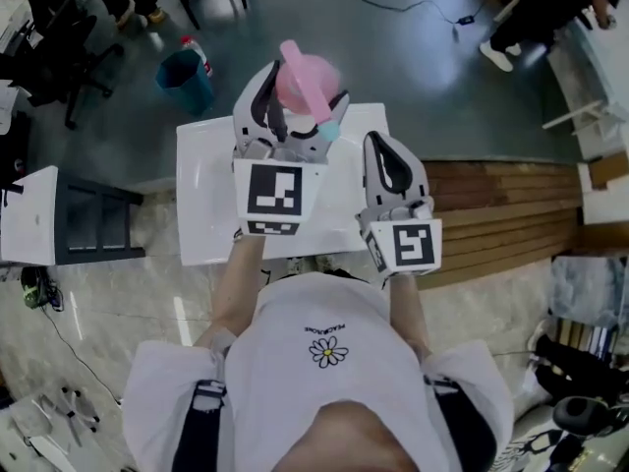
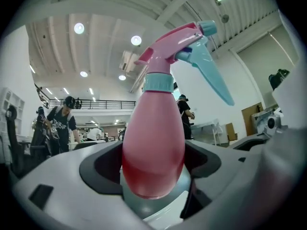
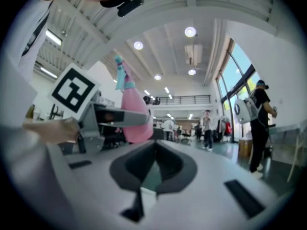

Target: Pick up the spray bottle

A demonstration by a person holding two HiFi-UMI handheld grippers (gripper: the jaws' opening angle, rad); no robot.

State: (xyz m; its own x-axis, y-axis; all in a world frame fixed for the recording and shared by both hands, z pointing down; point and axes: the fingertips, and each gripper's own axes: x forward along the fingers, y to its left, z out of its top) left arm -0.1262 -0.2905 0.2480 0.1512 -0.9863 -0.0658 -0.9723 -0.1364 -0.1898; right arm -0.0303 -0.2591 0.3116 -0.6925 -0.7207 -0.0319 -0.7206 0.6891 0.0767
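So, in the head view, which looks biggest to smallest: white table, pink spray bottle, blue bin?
Largest: white table.
Then: pink spray bottle and blue bin look alike. The bottle is nearer the camera, so I won't rank them.

Place: we take this for a big lab hall | ceiling lights (image 2: 79,28) | mezzanine railing (image 2: 105,103) | white surface (image 1: 206,195) | floor cable (image 1: 393,8)

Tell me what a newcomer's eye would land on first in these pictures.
The pink plastic spray bottle with the teal trigger dominates: it is clamped between the jaws of the left gripper, near the far edge of the small white table. Beside it the right gripper hangs empty, jaws together. A teal bucket stands on the grey floor beyond the table.
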